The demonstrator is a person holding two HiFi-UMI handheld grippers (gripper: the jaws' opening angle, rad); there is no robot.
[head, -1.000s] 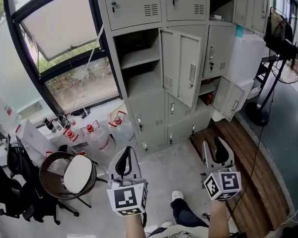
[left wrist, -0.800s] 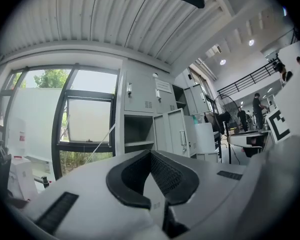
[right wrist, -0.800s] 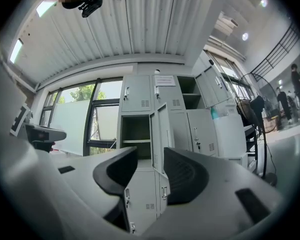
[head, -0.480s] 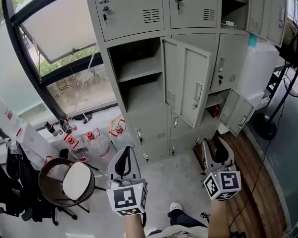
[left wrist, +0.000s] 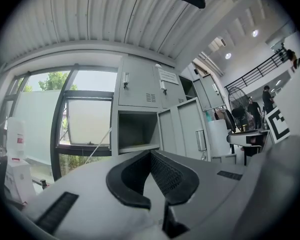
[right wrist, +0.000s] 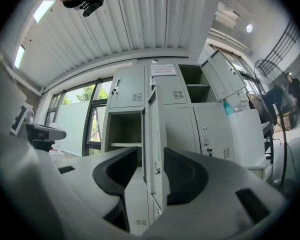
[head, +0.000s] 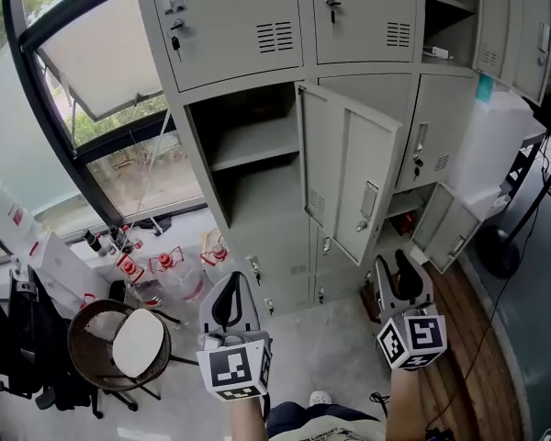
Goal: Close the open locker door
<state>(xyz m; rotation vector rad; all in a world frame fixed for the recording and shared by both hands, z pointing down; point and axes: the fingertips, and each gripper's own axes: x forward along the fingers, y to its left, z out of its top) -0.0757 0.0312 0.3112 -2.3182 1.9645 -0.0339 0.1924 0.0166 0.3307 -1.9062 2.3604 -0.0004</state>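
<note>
The grey locker bank fills the top of the head view. Its tall middle door (head: 351,171) stands swung out towards me, and the compartment (head: 248,150) behind it, with one shelf, is exposed. My left gripper (head: 231,288) is held low in front of me, well short of the lockers; its pads (left wrist: 167,176) meet at the tips with nothing between them. My right gripper (head: 398,274) is below the door's free edge, clear of it, with its fingers apart. In the right gripper view the door's edge (right wrist: 155,134) shows between the open jaws of the right gripper (right wrist: 152,171), still at a distance.
A smaller lower door (head: 450,230) hangs open at the right, and an upper compartment (head: 445,21) is open too. A round stool (head: 119,345) and water bottles (head: 179,266) stand at the left under the window (head: 101,58). A fan stand (head: 510,246) and wooden decking (head: 452,366) lie at the right.
The lockers have grown larger and shifted in the head view as the person steps closer. Both grippers keep the same place in front and the same jaw positions.
</note>
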